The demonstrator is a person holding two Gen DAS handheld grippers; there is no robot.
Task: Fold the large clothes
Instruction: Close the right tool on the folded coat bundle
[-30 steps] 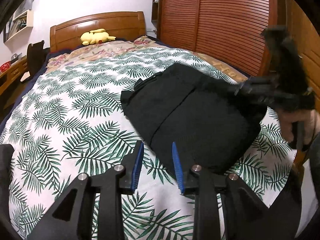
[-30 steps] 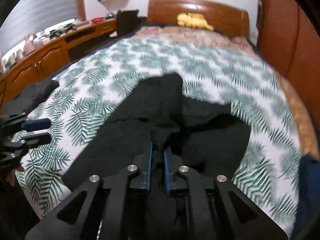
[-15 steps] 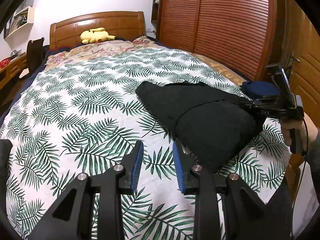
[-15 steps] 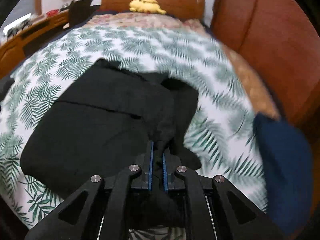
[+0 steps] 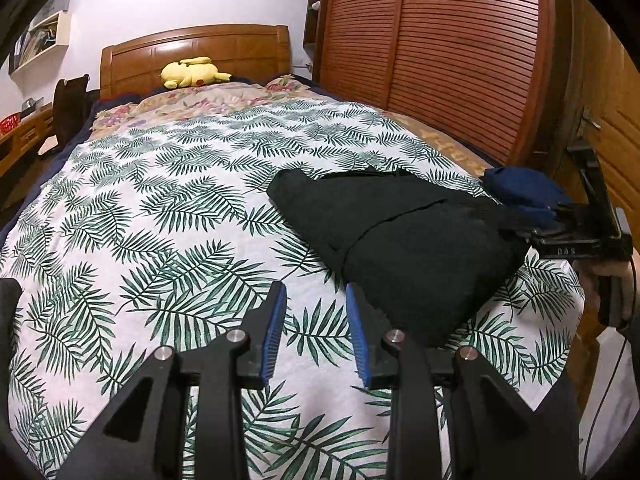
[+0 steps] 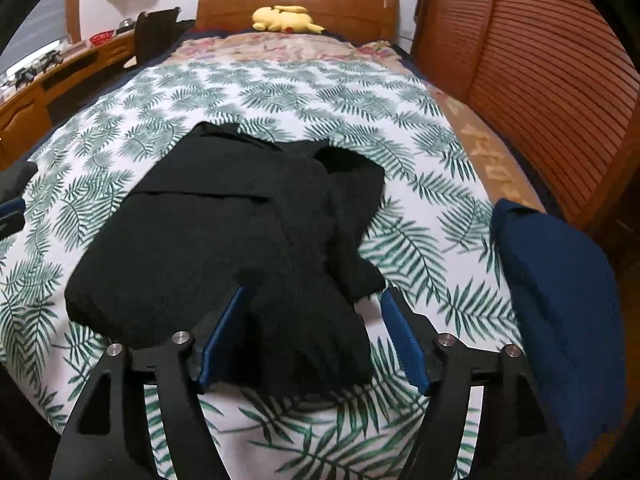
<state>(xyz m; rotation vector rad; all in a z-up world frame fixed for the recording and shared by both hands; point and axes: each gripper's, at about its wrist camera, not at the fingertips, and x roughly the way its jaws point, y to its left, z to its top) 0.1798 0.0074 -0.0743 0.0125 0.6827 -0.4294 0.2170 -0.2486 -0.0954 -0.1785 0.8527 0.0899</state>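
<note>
A folded black garment (image 5: 404, 240) lies on the leaf-print bedspread (image 5: 160, 208) near the bed's right foot corner; it also shows in the right wrist view (image 6: 224, 240). My left gripper (image 5: 316, 300) is open and empty, just left of the garment's near edge. My right gripper (image 6: 314, 300) is open, its blue pads either side of a bunched end of the garment that rests on the bed. In the left wrist view the right gripper (image 5: 520, 228) sits at the garment's right edge.
A folded navy garment (image 6: 560, 292) lies at the bed's right edge, beside the black one. A yellow plush toy (image 5: 192, 73) rests by the wooden headboard. A slatted wardrobe (image 5: 440, 52) stands to the right, a wooden desk (image 6: 52, 80) to the left.
My right gripper carried the black garment rightward toward the bed's corner, lowered it, and opened, letting the cloth go. My left gripper stayed open and nearly still.
</note>
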